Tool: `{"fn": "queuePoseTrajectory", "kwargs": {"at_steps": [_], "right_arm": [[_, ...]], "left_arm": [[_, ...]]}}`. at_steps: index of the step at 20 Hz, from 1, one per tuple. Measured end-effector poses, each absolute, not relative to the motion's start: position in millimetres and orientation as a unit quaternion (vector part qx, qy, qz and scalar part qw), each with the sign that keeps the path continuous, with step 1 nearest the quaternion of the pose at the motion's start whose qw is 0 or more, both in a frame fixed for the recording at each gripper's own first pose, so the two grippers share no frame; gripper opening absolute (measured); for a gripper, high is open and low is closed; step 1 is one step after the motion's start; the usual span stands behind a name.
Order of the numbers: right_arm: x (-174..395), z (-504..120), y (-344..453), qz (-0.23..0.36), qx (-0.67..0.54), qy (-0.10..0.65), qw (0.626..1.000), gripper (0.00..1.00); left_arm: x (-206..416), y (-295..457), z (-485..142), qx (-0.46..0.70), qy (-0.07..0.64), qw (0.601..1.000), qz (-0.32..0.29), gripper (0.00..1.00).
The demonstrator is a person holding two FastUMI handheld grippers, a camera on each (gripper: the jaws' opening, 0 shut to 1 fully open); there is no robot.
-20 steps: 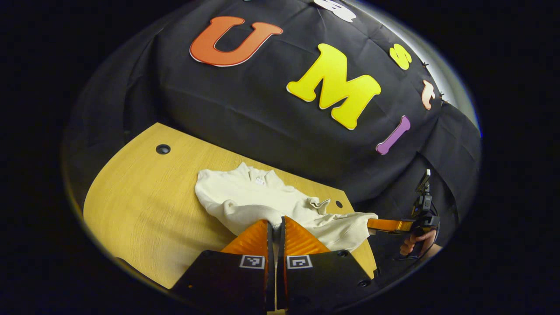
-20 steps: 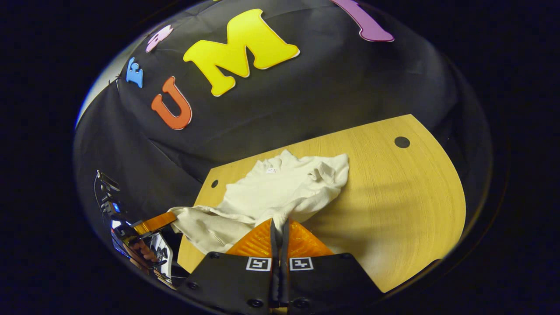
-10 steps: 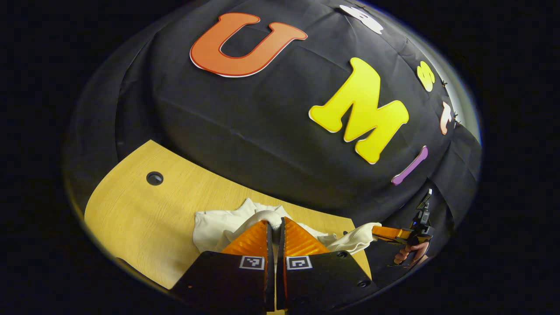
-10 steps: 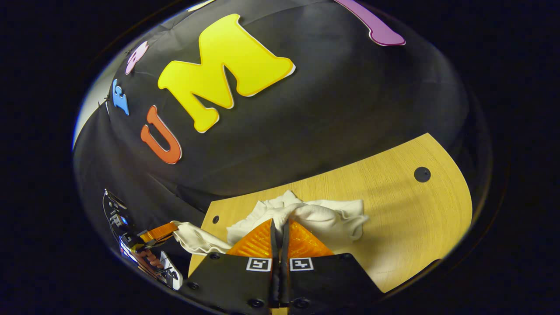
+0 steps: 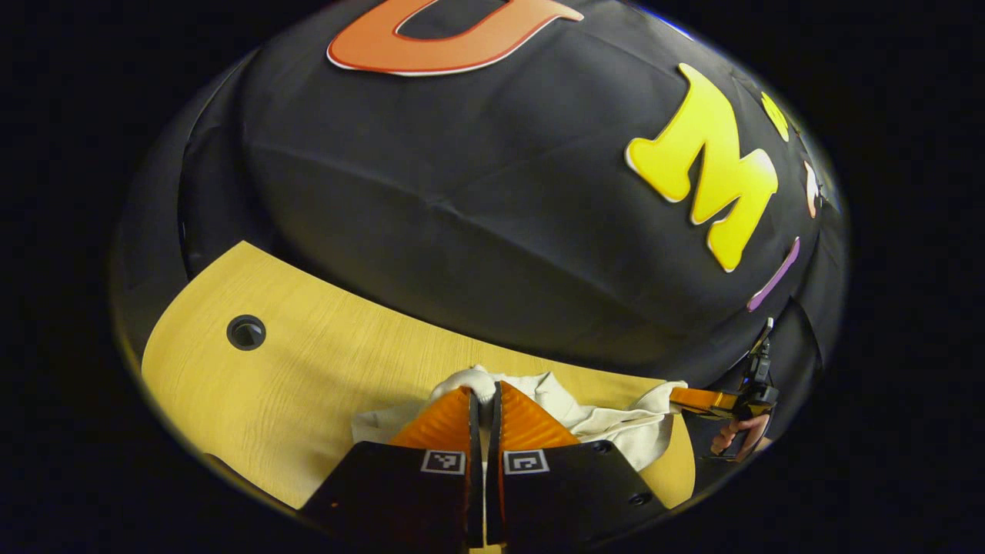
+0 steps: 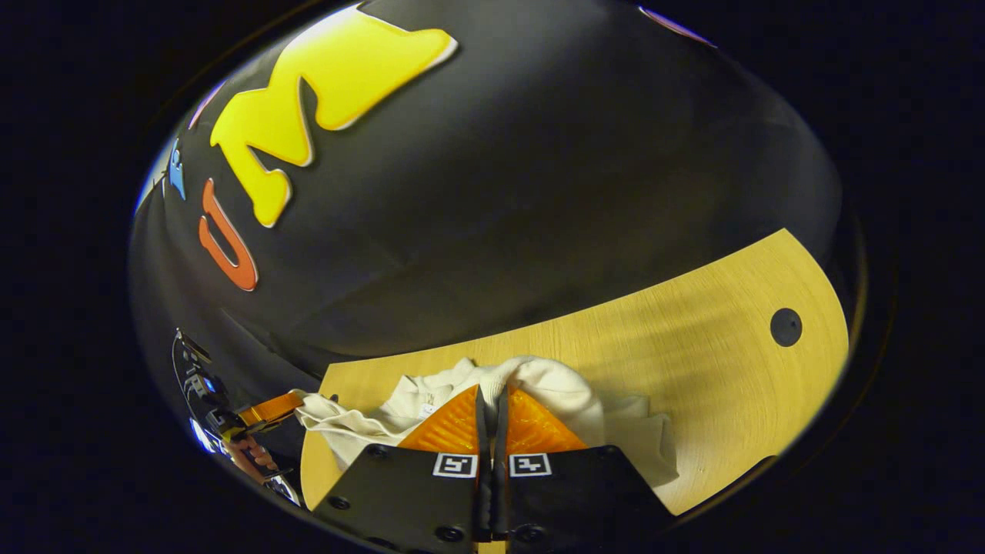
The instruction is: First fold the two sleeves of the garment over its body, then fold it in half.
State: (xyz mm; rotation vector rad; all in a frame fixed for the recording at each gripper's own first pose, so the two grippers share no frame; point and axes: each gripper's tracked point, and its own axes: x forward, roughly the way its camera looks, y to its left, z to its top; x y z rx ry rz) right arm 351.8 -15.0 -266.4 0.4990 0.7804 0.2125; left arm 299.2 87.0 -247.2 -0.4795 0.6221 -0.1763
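— Both tongs have carried the cream garment (image 5: 608, 422) toward the desk's far edge since the earlier frames; more of it is bunched close beneath them now.

— Left tongs (image 5: 484, 394) are closed on a fold of the cloth; right tongs (image 6: 490, 394) are pinched shut on another fold; the garment lies heaped on the wooden desk (image 5: 308, 369).

— That looks like the halving fold, hem brought over toward the collar; next, each should lower its edge flat and square, then let go.

— Little stands in the way; a cable hole (image 6: 786, 326) sits well apart; the dark booth wall (image 5: 477, 200) is near behind.
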Motion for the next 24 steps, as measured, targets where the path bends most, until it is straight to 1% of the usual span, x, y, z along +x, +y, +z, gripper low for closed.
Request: {"fn": "queuePoseTrajectory", "kwargs": {"at_steps": [4, 7, 8, 9, 10, 11, 12, 13, 14, 15, 16, 17, 20, 22, 24], "right_arm": [[368.9, -311.3, -14.3, 0.081, 0.245, 0.393, 0.883, 0.01], [377.0, -324.4, -9.4, 0.08, 0.234, 0.395, 0.885, 0.01], [378.5, -322.3, -11.0, 0.075, 0.231, 0.393, 0.887, 0.01], [381.6, -325.4, -7.5, 0.073, 0.229, 0.389, 0.889, 0.05], [382.3, -322.8, -5.7, 0.073, 0.231, 0.384, 0.891, 0.08], [385.1, -322.7, -6.2, 0.071, 0.23, 0.38, 0.893, 0.09], [388.1, -322.5, -4.9, 0.071, 0.236, 0.373, 0.895, 0.12], [387.2, -316.5, -6.9, 0.07, 0.237, 0.371, 0.895, 0.14], [386.1, -311.0, -7.1, 0.069, 0.235, 0.368, 0.897, 0.29], [386.5, -305.3, -5.1, 0.07, 0.234, 0.362, 0.9, 0.47], [386.7, -295.5, -6.5, 0.069, 0.233, 0.354, 0.903, 0.65], [384.4, -285.6, -11.1, 0.063, 0.233, 0.346, 0.907, 0.68], [374.4, -245.4, -30.4, 0.045, 0.207, 0.306, 0.928, 0.7], [360.6, -208.2, -33.0, 0.039, 0.152, 0.271, 0.95, 0.7], [336.0, -156.3, -32.3, 0.036, 0.104, 0.221, 0.969, 0.7]], "left_arm": [[320.0, 85.4, -286.6, -0.22, 0.309, 0.923, -0.071, 0.04], [329.1, 85.9, -304.9, -0.213, 0.313, 0.924, -0.052, 0.05], [331.3, 86.0, -308.9, -0.21, 0.313, 0.925, -0.048, 0.08], [334.0, 85.8, -310.0, -0.208, 0.31, 0.926, -0.047, 0.1], [335.7, 87.4, -309.0, -0.205, 0.305, 0.929, -0.043, 0.14], [337.1, 89.6, -307.3, -0.198, 0.301, 0.932, -0.041, 0.05], [338.2, 90.8, -306.6, -0.189, 0.299, 0.935, -0.041, 0.29], [336.7, 92.8, -302.4, -0.179, 0.296, 0.937, -0.042, 0.28], [337.8, 95.9, -295.4, -0.168, 0.288, 0.942, -0.037, 0.46], [337.3, 102.9, -285.5, -0.157, 0.277, 0.947, -0.028, 0.65], [341.7, 109.7, -278.9, -0.145, 0.265, 0.953, -0.019, 1.0], [341.6, 117.1, -268.4, -0.133, 0.257, 0.957, -0.007, 0.99], [324.1, 134.7, -226.1, -0.111, 0.231, 0.966, 0.023, 0.99], [303.1, 147.6, -178.2, -0.09, 0.197, 0.975, 0.044, 0.99], [274.2, 154.7, -116.5, -0.065, 0.152, 0.984, 0.063, 0.99]]}}
